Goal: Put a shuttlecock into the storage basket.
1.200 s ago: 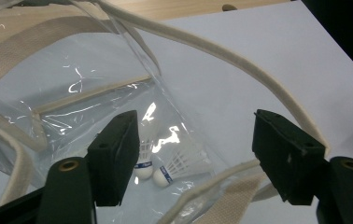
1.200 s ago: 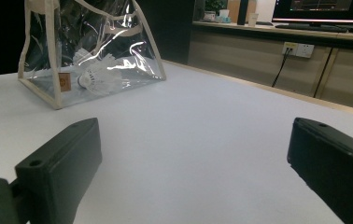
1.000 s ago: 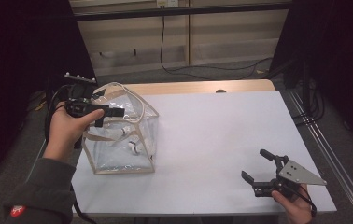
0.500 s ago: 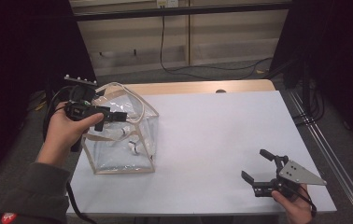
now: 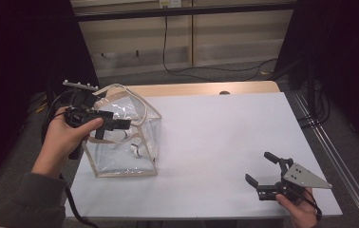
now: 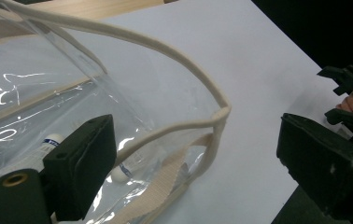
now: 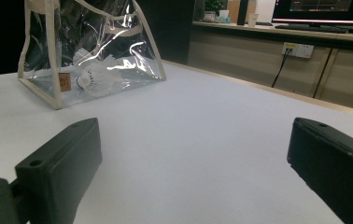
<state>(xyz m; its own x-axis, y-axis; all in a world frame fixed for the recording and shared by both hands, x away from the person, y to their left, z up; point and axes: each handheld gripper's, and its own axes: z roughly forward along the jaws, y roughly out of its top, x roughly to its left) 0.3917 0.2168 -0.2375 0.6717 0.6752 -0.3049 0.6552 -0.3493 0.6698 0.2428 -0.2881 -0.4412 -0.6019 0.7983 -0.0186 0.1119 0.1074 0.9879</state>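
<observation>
High view. Clear plastic tote bag, cream fabric trim and handles, standing upright on the left part of the white table; small white items lie inside. Left gripper held over the bag's open top, jaws just opened further, nothing clamped. Right gripper low over the table's near right corner, well apart from the bag, jaws spread, empty. Pale wood edge along the far side; grey floor and black cable beyond.

Left gripper view. The cream handle arcs between the wide-set jaws without touching either pad.

Right gripper view. The bag stands at far left, a white shuttlecock inside. Jaws wide apart over bare table. Monitor on a counter behind.
</observation>
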